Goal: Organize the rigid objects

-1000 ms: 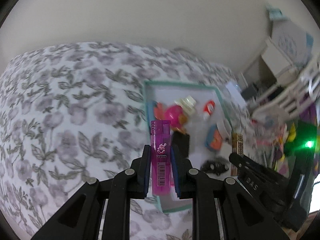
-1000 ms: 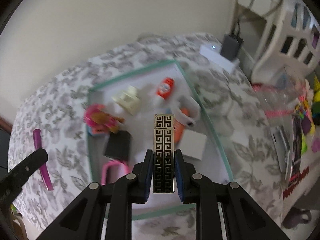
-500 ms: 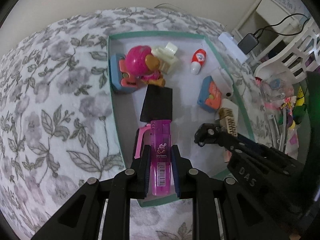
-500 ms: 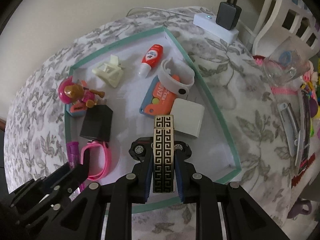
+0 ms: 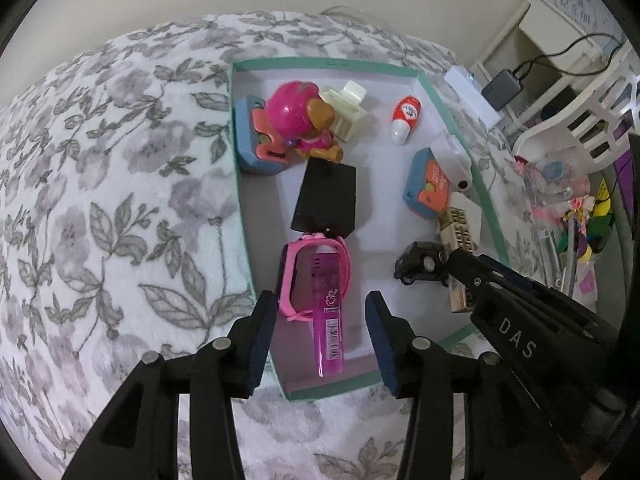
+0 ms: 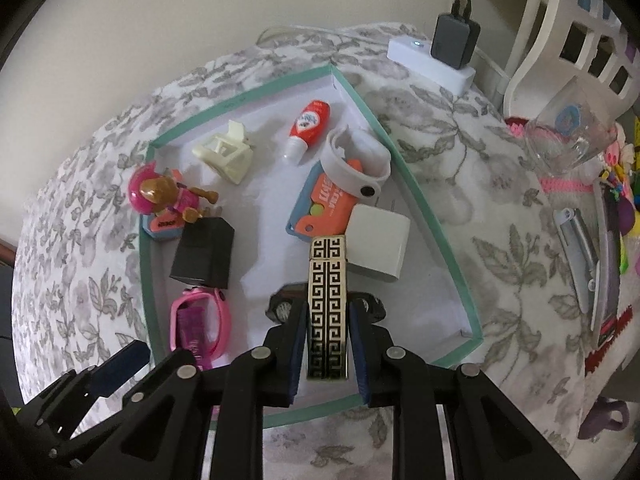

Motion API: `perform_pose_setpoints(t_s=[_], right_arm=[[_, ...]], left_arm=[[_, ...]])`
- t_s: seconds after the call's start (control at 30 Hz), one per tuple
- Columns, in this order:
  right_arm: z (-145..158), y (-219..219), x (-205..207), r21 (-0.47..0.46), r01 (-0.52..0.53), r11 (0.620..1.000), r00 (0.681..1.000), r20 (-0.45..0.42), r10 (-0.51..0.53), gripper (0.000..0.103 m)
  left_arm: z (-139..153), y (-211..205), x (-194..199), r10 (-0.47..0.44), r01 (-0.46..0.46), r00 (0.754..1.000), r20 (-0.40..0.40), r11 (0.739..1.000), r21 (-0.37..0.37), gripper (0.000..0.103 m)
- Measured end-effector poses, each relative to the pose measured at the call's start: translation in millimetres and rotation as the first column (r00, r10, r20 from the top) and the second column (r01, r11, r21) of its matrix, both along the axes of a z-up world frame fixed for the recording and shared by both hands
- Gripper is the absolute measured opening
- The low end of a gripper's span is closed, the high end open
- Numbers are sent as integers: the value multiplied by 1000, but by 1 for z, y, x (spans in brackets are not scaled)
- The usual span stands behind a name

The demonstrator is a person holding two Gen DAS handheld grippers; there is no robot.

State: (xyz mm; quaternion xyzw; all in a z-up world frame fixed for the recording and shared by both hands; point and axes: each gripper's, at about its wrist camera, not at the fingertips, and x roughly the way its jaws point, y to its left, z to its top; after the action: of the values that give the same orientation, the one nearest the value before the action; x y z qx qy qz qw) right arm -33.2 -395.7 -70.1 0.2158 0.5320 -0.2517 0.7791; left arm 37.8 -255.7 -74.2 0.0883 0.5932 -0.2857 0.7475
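Observation:
A teal-rimmed white box (image 5: 239, 200) lies on the floral blanket. My left gripper (image 5: 320, 320) hovers over its near left corner with its jaws opening. The purple lighter (image 5: 326, 312) lies loose between them, on the pink watch (image 5: 296, 276), touching neither pad. My right gripper (image 6: 328, 320) is shut on the gold-and-black patterned lighter (image 6: 328, 304), its jaws just starting to open. That lighter stands upright over the black toy car (image 5: 416, 268), beside the white charger (image 6: 378, 244).
The box (image 6: 440, 240) also holds a pink toy figure (image 5: 296, 116), a black block (image 5: 326, 200), an orange-blue card (image 6: 328, 204), a white band (image 6: 356, 160), a red-white tube (image 6: 308, 124) and a cream clip (image 6: 224, 156). A power strip (image 6: 432, 60), a glass cup (image 6: 564, 136) and clutter lie right.
Both grippers came down over the box. The left jaws spread and let the purple lighter drop onto the pink watch. The right gripper keeps the patterned lighter.

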Motion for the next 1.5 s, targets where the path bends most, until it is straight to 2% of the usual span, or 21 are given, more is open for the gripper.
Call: perform_pose_setpoints(t_s=[0.07,0.13,0.3,0.4,0.5,0.53,0.6,0.63,0.8,0.87,1.33,1.5], right_arm=[[4,2,-1,-9,-6,1000,1000,14,6,38],[7,3,-2,-17,-2,1000,1000,21,3,54],[8,9,-3,-27,-15,1000,1000,25,15,55],[8,15,-2,-30,-36,999,999,26,36,67],[9,21,-2,-30,-50,998,998,33,51,71],[10,23,-2,-37,-54,998,998,31,55,77],[11,28,-3,-46,-62,997,998,30,64,84],[11,29,-3,-46,-64,997,997,33,66,86],[16,37,-6,-44,-74,996,996,52,77,93],[19,41,-8,-58,-79,995,995,52,82,102],[48,71,-35,-114,-110,987,986,113,122,103],[59,81,-47,-136,-107,985,981,148,127,103]], left_arm=[[4,6,1,15,-15,1000,13,1000,7,53],[8,13,3,37,-38,999,33,999,21,60],[13,34,11,95,-99,992,78,994,48,60],[14,48,16,142,-147,985,98,988,48,60],[15,64,21,184,-190,976,116,981,42,60],[16,67,22,193,-198,974,121,980,34,62],[17,76,22,206,-209,971,118,978,16,78],[17,79,22,214,-217,969,121,976,10,90],[25,87,16,202,-209,964,172,978,21,95],[30,90,12,200,-206,962,184,979,13,96],[77,132,-28,211,-215,909,361,976,-28,96],[80,148,-38,236,-245,897,374,969,-24,96]])
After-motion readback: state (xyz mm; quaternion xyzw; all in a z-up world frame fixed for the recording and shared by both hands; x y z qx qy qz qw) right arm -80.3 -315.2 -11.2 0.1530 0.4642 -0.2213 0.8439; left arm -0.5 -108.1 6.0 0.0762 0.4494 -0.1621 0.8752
